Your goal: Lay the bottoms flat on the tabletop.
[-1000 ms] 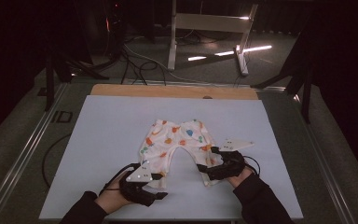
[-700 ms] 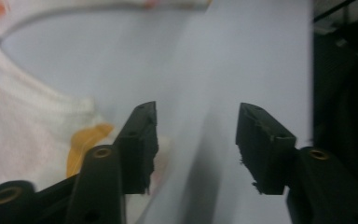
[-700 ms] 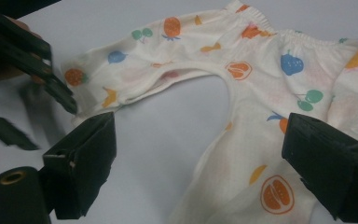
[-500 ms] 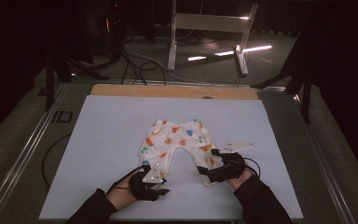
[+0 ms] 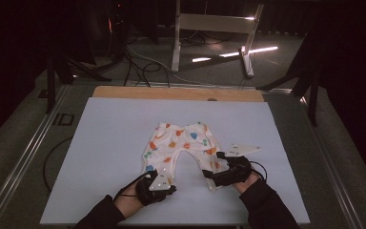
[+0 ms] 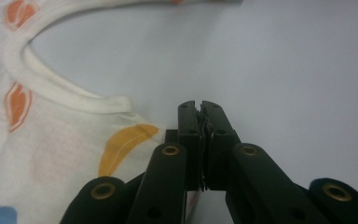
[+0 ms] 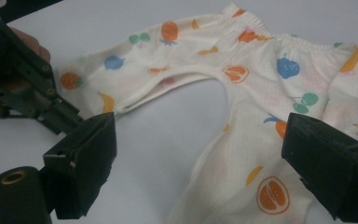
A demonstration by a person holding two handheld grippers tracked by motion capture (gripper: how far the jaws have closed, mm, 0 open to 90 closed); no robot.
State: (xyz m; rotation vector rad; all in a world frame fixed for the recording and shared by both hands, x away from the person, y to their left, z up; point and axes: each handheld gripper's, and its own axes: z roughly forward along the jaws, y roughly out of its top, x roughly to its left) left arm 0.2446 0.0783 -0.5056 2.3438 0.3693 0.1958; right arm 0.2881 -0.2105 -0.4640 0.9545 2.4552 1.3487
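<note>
High view: a person stands at the near edge of a table covered by a pale blue mat, and both sleeved forearms reach in over that edge. Nearest of all, the left gripper rests on the mat at the cuff of the left leg of a pair of small baby trousers. Its jaws have just been closing and now stand clamped together; in the left gripper view they meet at the corner of that leg, right at the cloth's edge, and a thin sliver of fabric seems caught between the pads, though this is hard to tell for certain.

Level with it, on the other side of the trousers, the right gripper lies at the cuff of the right leg. In the right gripper view its two black jaws stand wide apart, unclenched, with the end of that leg lying between them and neither pad pressing on it.

The trousers lie flat on the mat near its middle, white with orange, blue and green fruit prints. The two legs spread toward the person in an arch, and the elastic waistband points away.

Beyond the trousers, past the mat, a strip of bare wooden board runs along the far side. Farther off, the dark floor holds cables and a pale metal frame.
</note>
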